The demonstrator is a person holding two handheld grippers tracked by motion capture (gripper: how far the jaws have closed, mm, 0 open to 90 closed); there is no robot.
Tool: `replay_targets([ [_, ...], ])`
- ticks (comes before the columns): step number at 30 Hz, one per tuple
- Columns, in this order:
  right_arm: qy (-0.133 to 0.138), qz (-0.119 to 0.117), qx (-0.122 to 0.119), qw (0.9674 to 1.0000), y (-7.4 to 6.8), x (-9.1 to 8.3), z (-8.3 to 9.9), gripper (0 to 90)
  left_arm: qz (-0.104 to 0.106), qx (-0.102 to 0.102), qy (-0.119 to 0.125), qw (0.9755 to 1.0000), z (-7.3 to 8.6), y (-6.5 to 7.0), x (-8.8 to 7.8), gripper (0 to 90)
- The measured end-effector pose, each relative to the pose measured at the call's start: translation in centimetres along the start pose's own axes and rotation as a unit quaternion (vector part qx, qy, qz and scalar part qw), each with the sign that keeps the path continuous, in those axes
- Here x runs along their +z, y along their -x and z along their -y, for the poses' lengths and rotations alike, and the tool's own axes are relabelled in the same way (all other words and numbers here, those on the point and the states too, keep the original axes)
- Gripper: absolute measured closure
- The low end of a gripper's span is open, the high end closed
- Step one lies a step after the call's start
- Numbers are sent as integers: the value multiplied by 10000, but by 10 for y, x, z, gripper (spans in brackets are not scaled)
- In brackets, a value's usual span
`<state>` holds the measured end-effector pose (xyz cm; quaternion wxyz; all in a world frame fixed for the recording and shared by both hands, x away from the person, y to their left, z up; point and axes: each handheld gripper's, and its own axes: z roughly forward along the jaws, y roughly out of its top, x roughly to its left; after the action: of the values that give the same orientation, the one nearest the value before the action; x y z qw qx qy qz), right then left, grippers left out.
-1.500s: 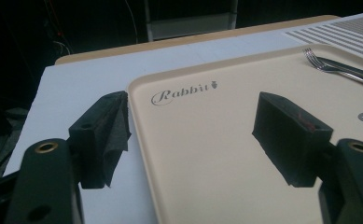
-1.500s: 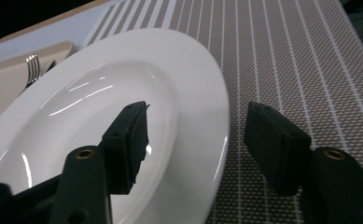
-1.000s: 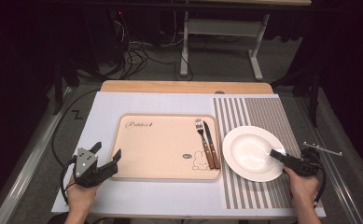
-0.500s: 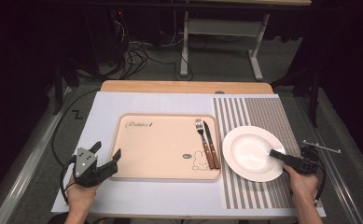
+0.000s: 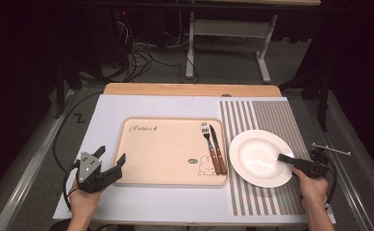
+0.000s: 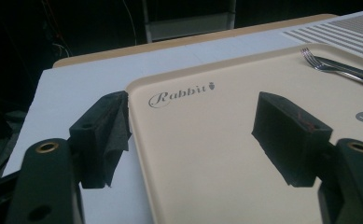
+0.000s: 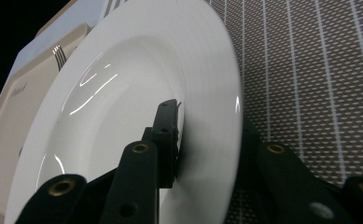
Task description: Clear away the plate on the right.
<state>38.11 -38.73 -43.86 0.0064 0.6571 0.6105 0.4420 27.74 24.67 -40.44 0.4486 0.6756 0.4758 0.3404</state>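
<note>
Right gripper (image 5: 284, 157) straddles the white plate (image 5: 256, 154) rim, jaws just closing; contact cannot be confirmed. Left gripper (image 5: 111, 159) gapes wide at the tray (image 5: 165, 144) edge.

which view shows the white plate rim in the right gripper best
The right gripper view: the round white ceramic plate has its rim between the right gripper's closing black jaws. The high view shows the whole plate but hides the grip. The left gripper view adds nothing.
</note>
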Motion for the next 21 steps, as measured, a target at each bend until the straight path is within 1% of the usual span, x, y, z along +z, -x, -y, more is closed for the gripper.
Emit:
replay_targets([
  [4, -76, -109, 78, 9999, 2, 2, -2, 739, 4, 2, 5, 10000, 0, 0, 0, 276],
  [8, -122, -250, 217, 9994, 4, 3, -3, 758, -1, -9, 1, 10000, 0, 0, 0, 276],
  [11, -162, -314, 292, 9989, 5, 4, -3, 767, 1, 4, 6, 10000, 0, 0, 0, 276],
  [14, -158, -333, 300, 9989, 4, 3, -2, 774, -2, 3, -3, 10000, 0, 0, 0, 276],
  [15, -144, -349, 260, 9989, 3, 2, -3, 779, -3, 8, -14, 10000, 0, 0, 1, 276],
  [17, -72, -404, 215, 9989, 0, 1, -4, 790, 0, 8, -44, 10000, 1, 0, 2, 276],
  [21, 31, -468, 204, 9987, -6, -2, -4, 806, 6, 24, -53, 10000, 1, 0, 2, 276],
])
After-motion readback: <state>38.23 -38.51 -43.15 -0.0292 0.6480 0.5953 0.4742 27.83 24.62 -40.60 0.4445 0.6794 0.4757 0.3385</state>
